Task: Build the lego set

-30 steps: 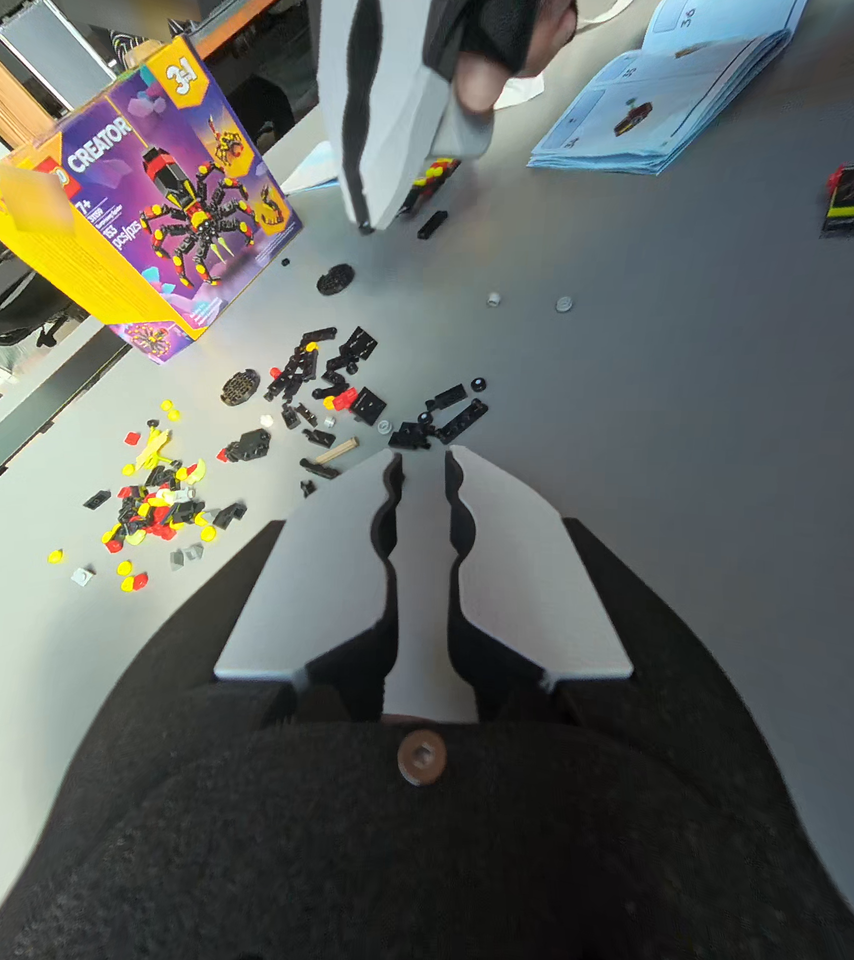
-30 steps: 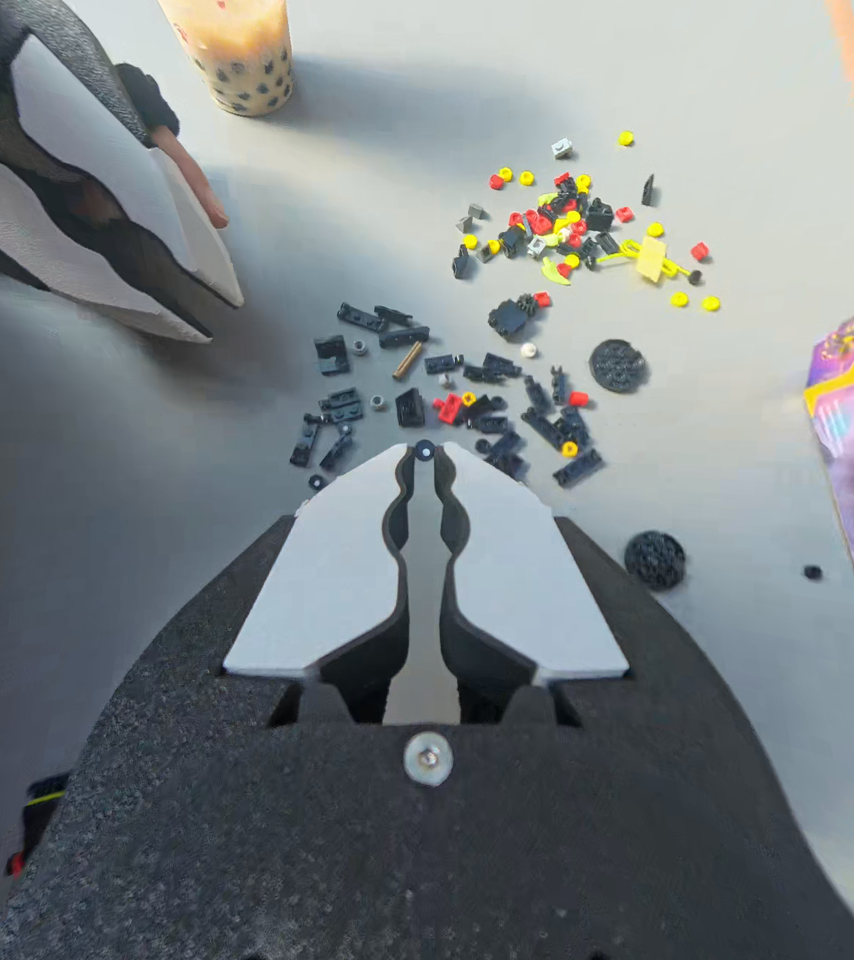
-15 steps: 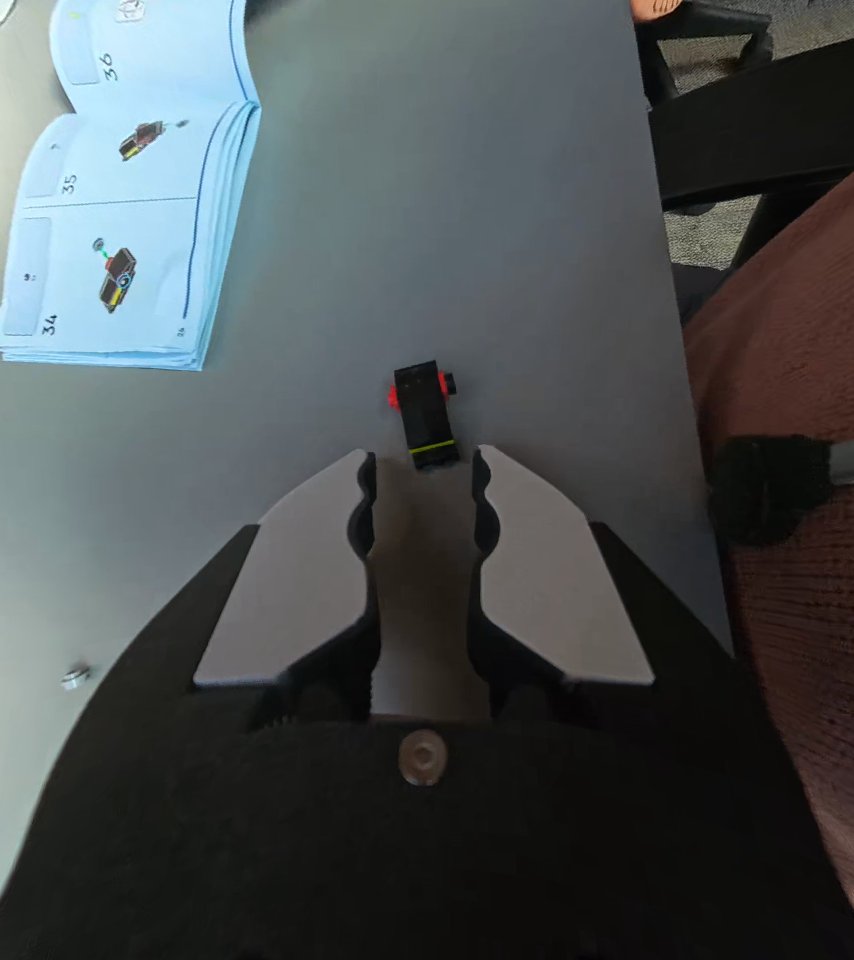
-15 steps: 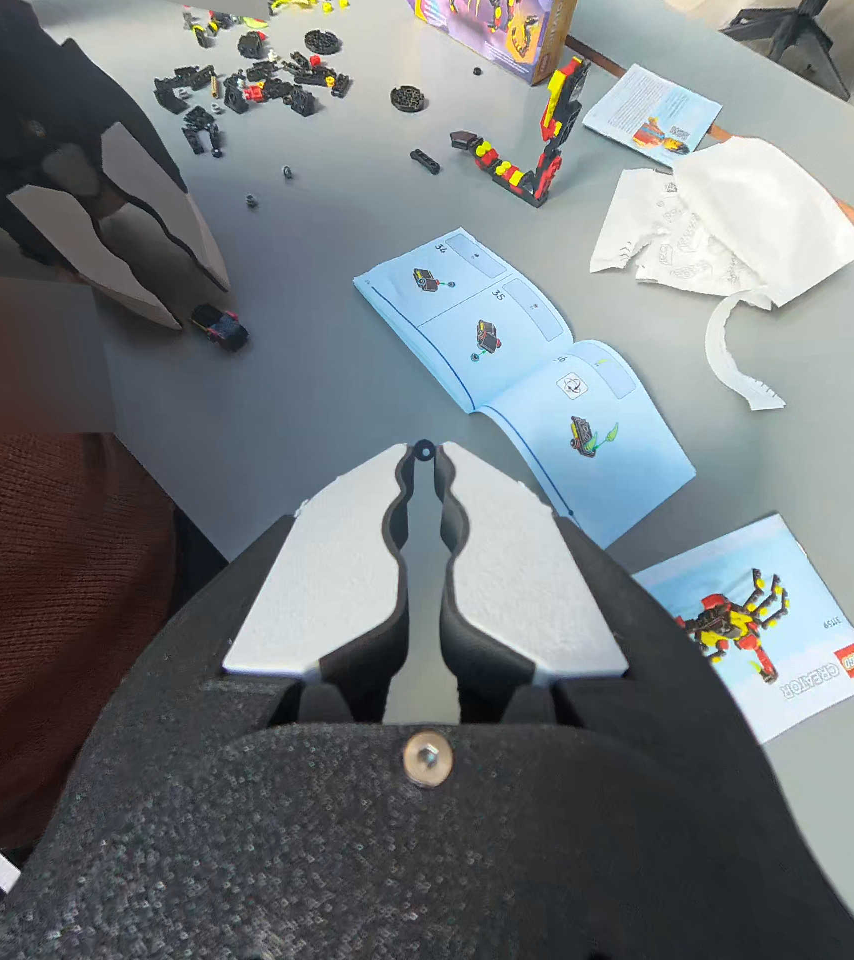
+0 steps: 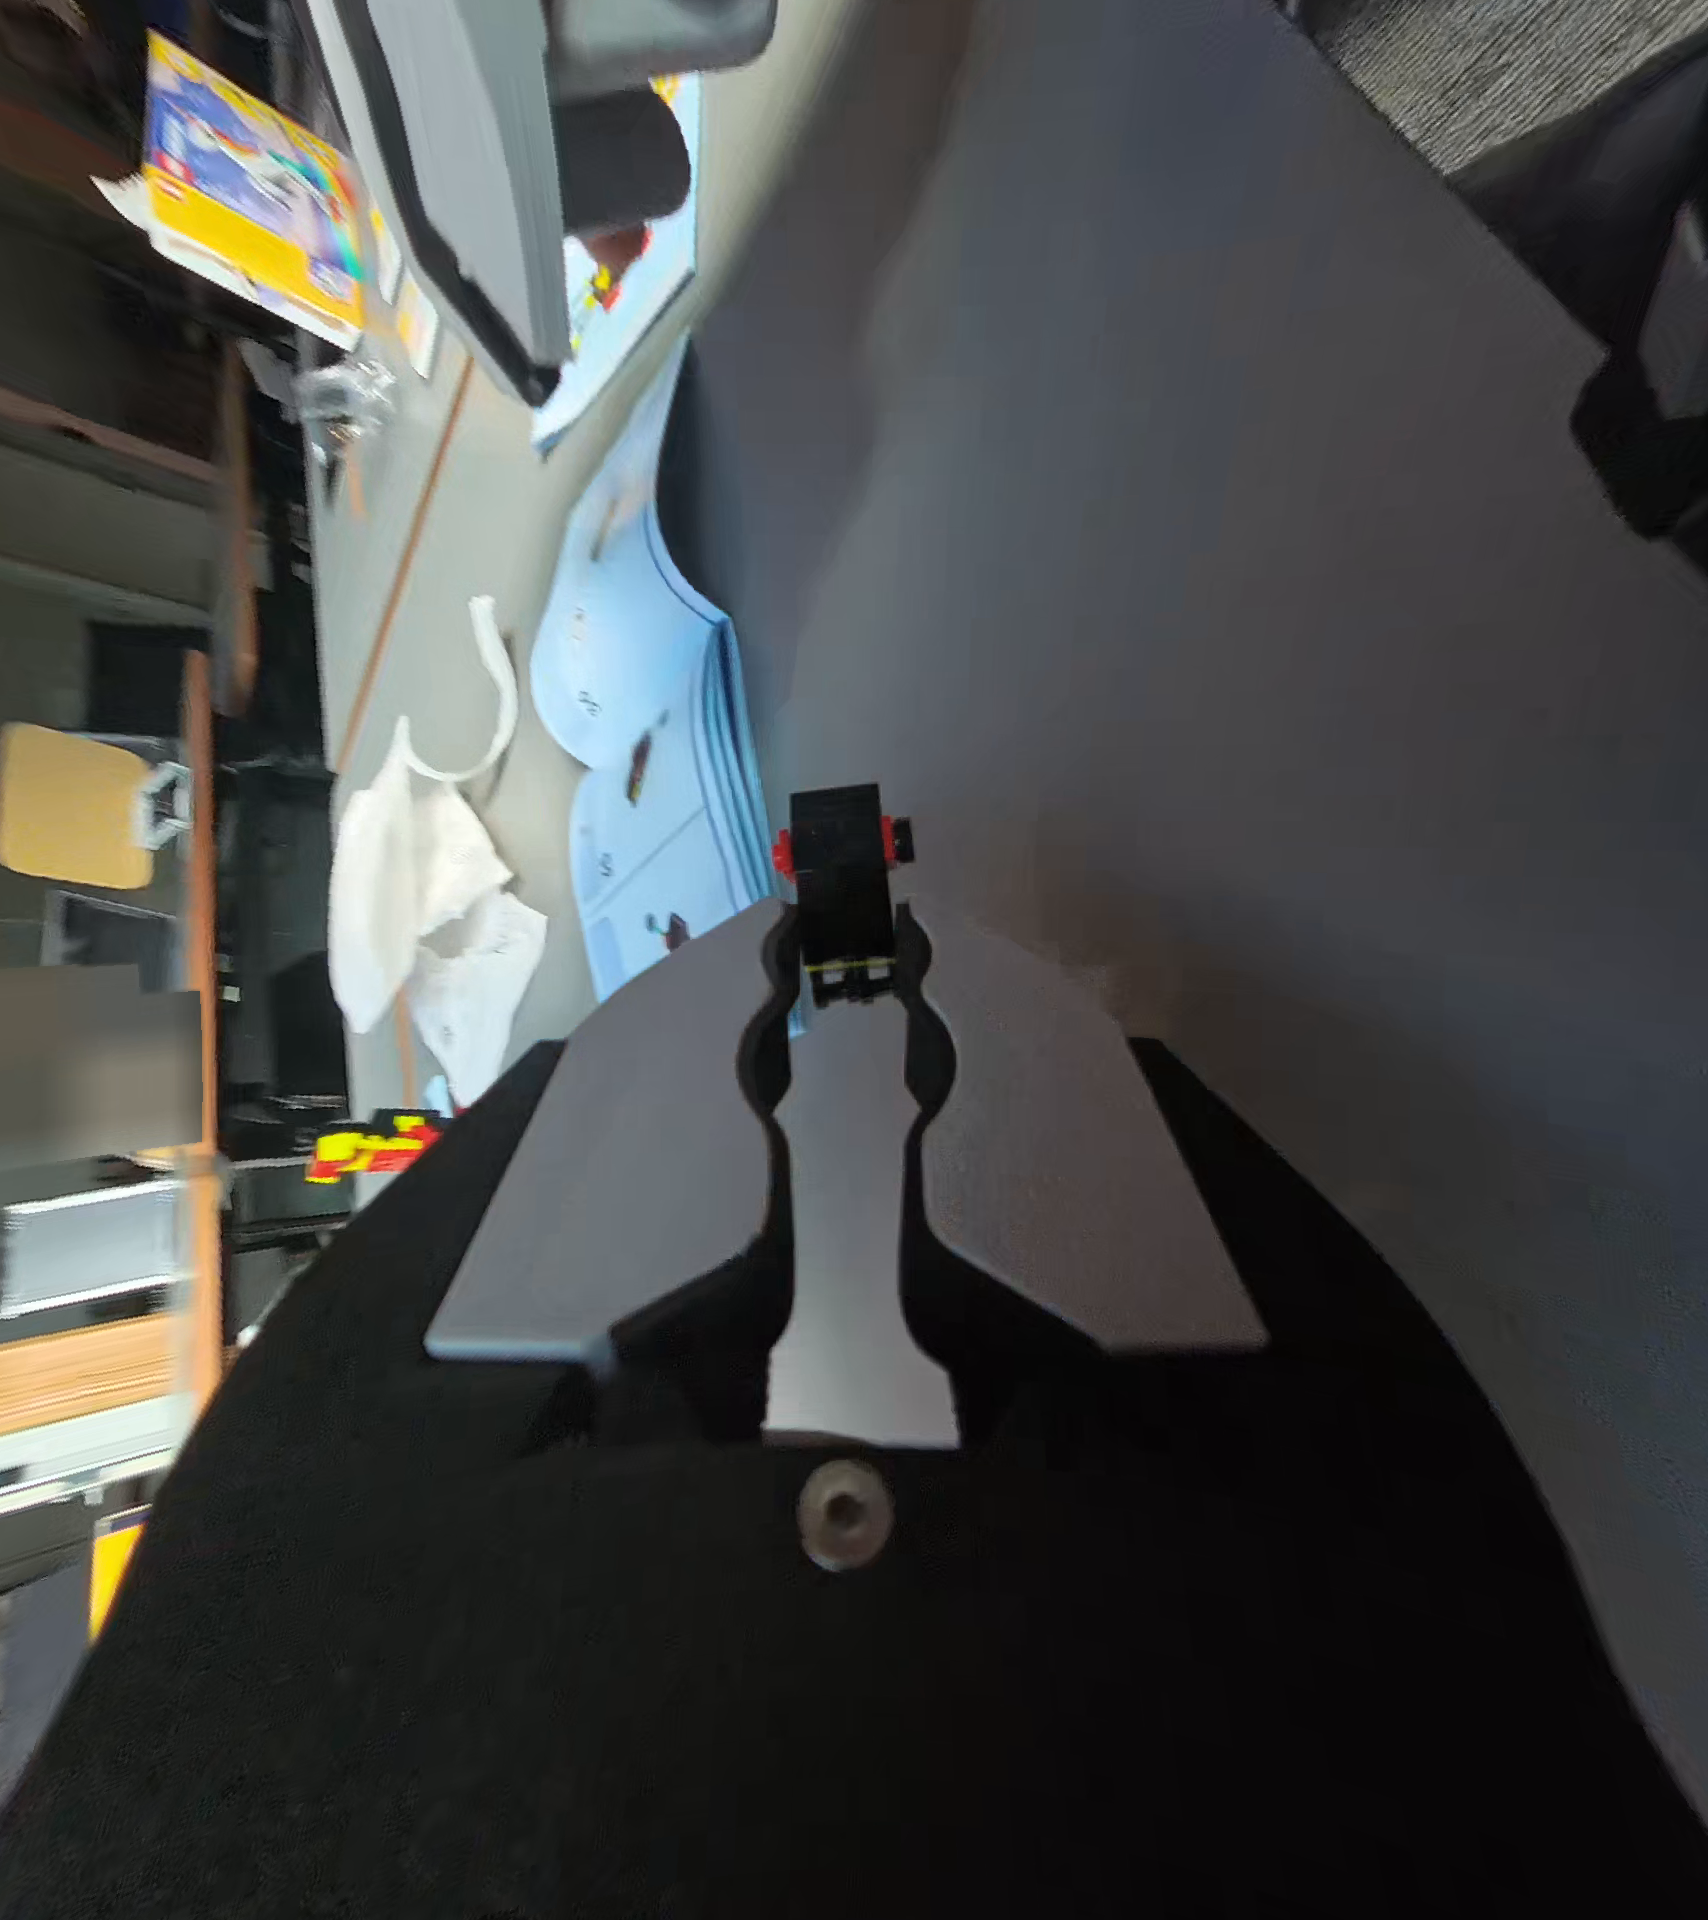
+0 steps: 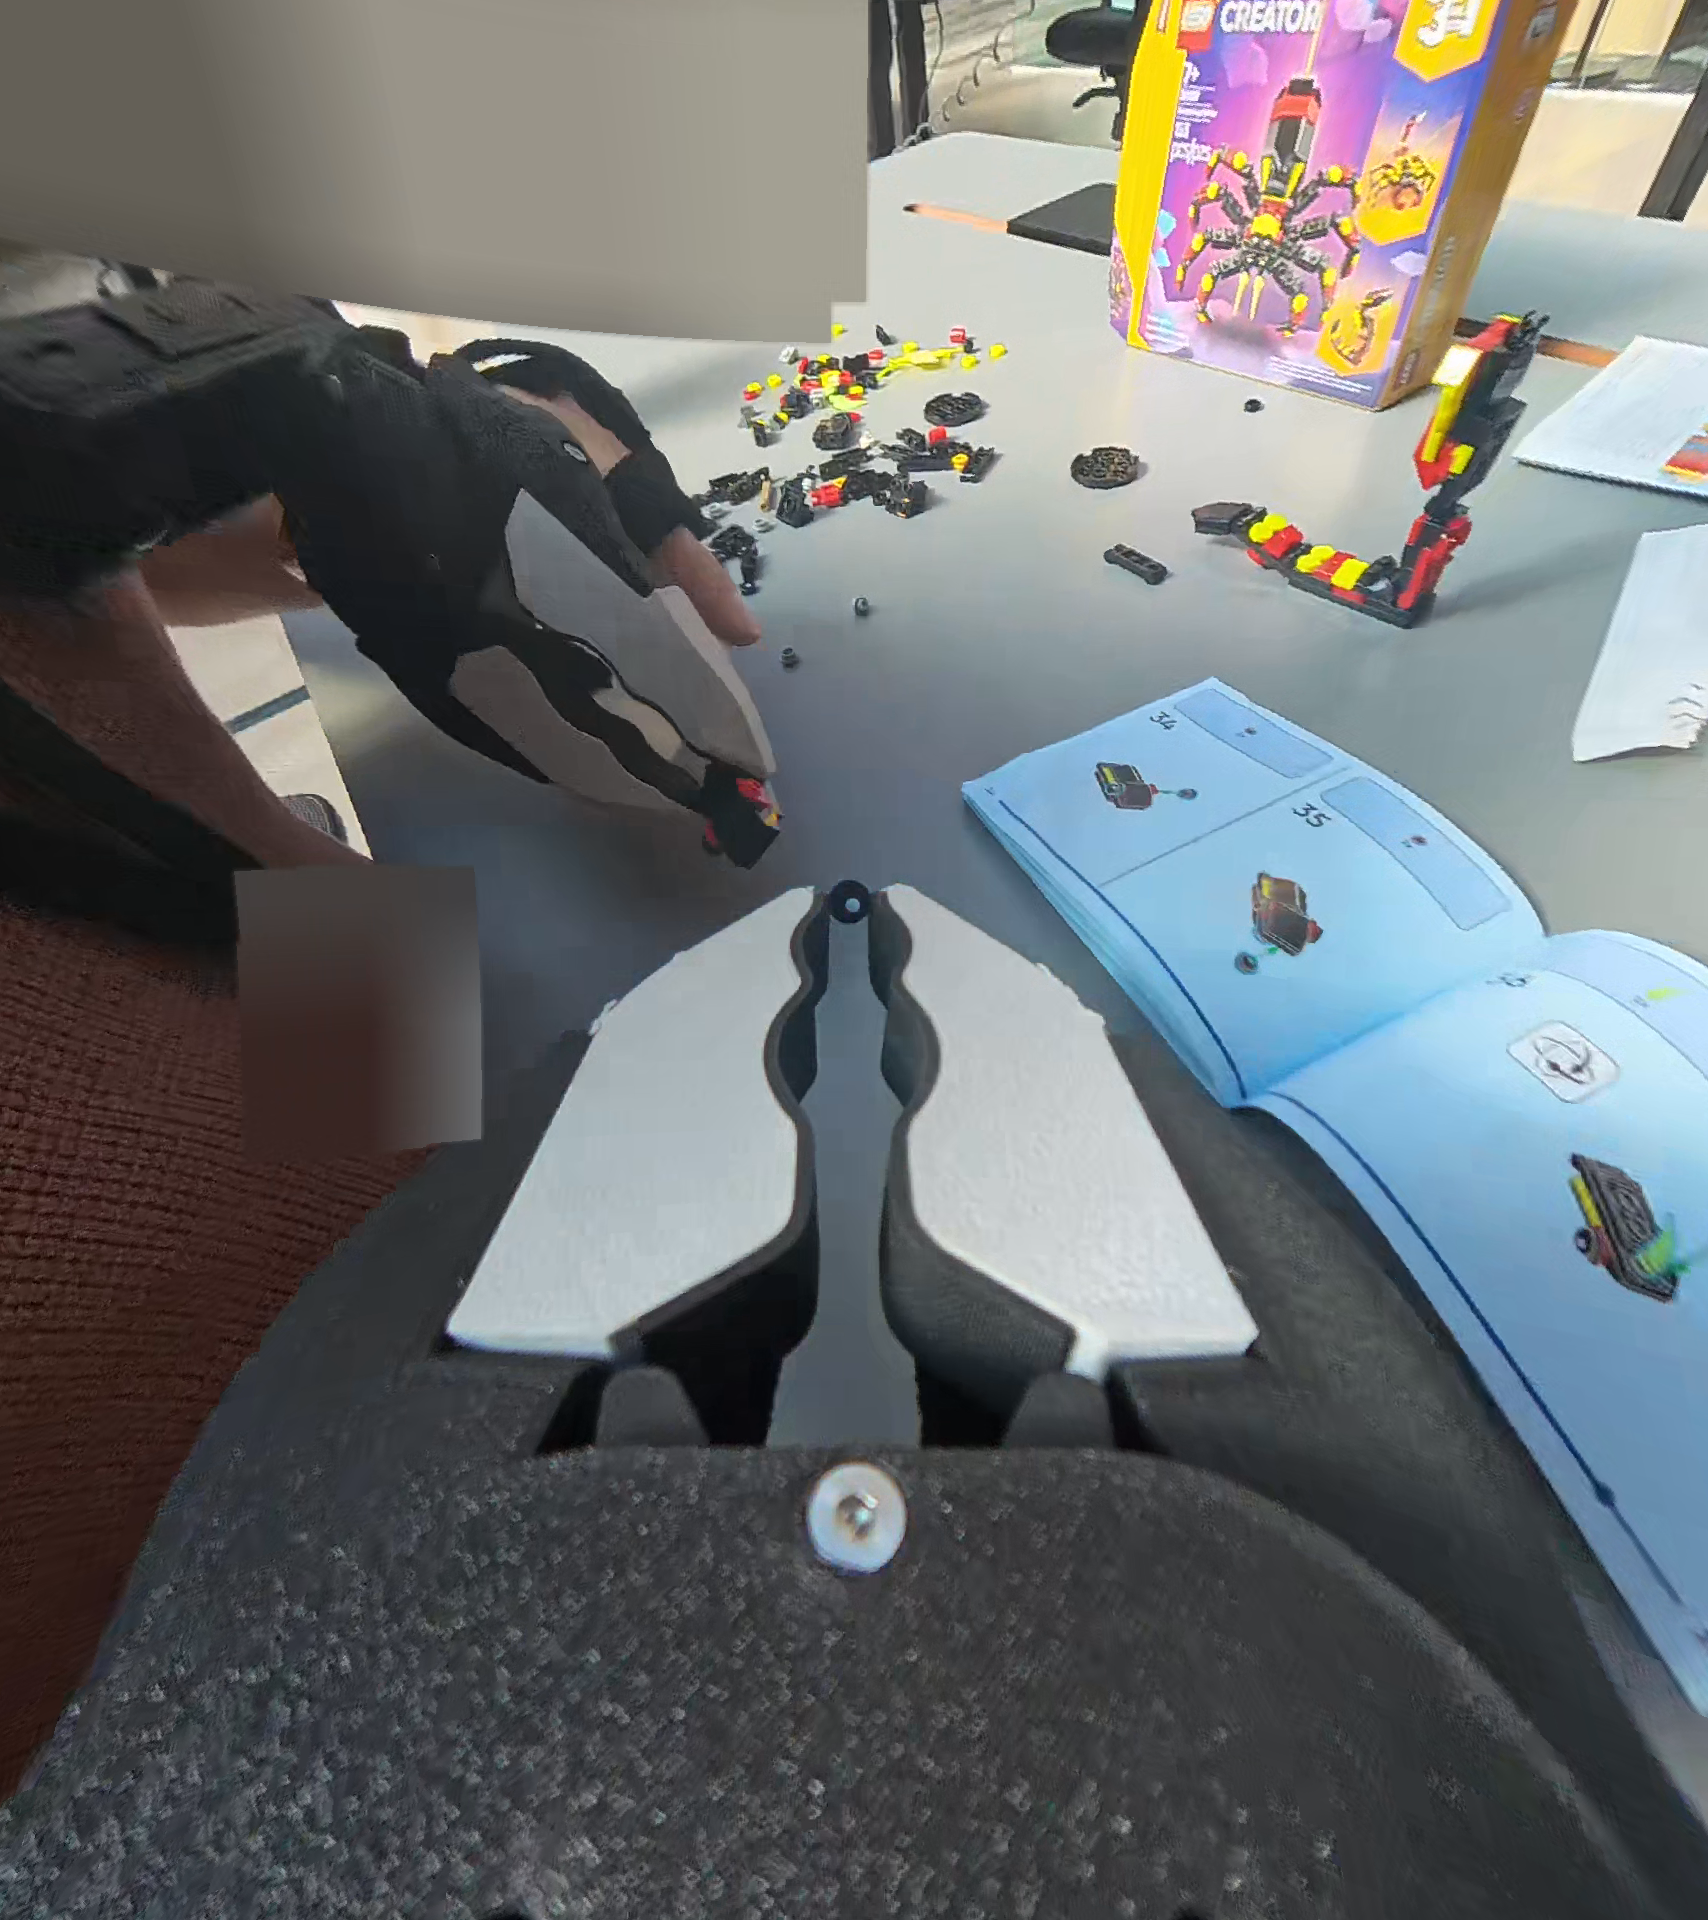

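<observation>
Half a second ago the small black sub-assembly lay on the bench just ahead of the parted left gripper; now the left gripper (image 5: 845, 940) has closed on that black sub-assembly (image 5: 842, 883), pinching its lower end between the fingertips and lifting it clear, tilted well over onto its side. The right gripper (image 6: 850, 902) is nearly shut on a tiny black round piece (image 6: 849, 900) held right at its tips, and in its view the left gripper (image 6: 725, 800) and its load (image 6: 741, 821) hang just ahead and to the left, close to but not touching the round piece. To the right of the right gripper lies the open blue instruction booklet (image 6: 1349, 935) on the grey bench (image 6: 933, 675). Farther ahead sit a built black, red and yellow jointed section (image 6: 1369, 551), a wide scatter of loose pieces (image 6: 850, 436) and the purple and yellow set box (image 6: 1307, 197). Judging from this, the build is partly done: one long segment and this small block exist, while many loose pieces remain unplaced. The step in hand looks like seating the round piece on the sub-assembly, which is not yet done.
</observation>
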Demonstrator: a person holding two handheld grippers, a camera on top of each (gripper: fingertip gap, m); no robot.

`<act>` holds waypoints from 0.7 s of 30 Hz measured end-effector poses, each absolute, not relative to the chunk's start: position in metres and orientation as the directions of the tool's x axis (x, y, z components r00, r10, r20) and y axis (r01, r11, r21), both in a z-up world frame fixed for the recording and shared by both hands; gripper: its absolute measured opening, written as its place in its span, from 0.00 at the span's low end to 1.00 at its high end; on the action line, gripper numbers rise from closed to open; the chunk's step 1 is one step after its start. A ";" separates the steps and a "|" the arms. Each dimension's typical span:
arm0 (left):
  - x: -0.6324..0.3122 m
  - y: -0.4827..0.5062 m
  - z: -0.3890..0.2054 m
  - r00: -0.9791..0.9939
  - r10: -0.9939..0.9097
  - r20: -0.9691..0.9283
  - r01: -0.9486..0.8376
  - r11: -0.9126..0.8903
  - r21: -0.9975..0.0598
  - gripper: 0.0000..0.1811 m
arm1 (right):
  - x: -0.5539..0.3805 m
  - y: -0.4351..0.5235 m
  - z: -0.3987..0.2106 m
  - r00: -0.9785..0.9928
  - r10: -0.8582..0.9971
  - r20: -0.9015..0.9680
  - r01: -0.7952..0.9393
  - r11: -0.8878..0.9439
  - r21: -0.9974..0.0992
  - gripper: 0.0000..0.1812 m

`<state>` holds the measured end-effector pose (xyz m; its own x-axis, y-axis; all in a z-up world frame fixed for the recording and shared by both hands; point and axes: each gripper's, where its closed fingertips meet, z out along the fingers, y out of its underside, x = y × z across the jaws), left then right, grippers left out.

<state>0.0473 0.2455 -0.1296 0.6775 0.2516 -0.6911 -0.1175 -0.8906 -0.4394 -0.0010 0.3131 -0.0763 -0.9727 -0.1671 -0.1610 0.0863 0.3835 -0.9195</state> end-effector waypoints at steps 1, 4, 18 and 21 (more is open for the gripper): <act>0.044 0.245 -0.124 0.620 0.198 -0.759 -0.175 -0.908 -0.380 0.09 | 0.005 0.305 -0.078 -0.963 -0.195 -0.188 0.102 0.382 -0.918 0.04; 0.035 0.244 -0.117 0.567 0.164 -0.808 -0.238 -0.906 -0.350 0.09 | 0.021 0.283 -0.092 -0.937 -0.276 -0.217 0.084 0.422 -0.903 0.04; 0.016 0.251 -0.120 0.421 -0.106 -0.901 -0.479 -0.869 -0.122 0.09 | 0.023 0.253 -0.105 -0.886 -0.424 -0.187 -0.085 0.544 -0.835 0.04; 0.014 0.252 -0.125 0.422 -0.121 -0.898 -0.483 -0.869 -0.110 0.09 | 0.021 0.251 -0.111 -0.893 -0.417 -0.168 -0.112 0.568 -0.815 0.04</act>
<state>0.0135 0.2518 -0.1246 0.4224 -0.1210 -0.8983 -0.4833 -0.8685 -0.1102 0.0213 0.2509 -0.1114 -0.8933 -0.4168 -0.1680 -0.1117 0.5682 -0.8153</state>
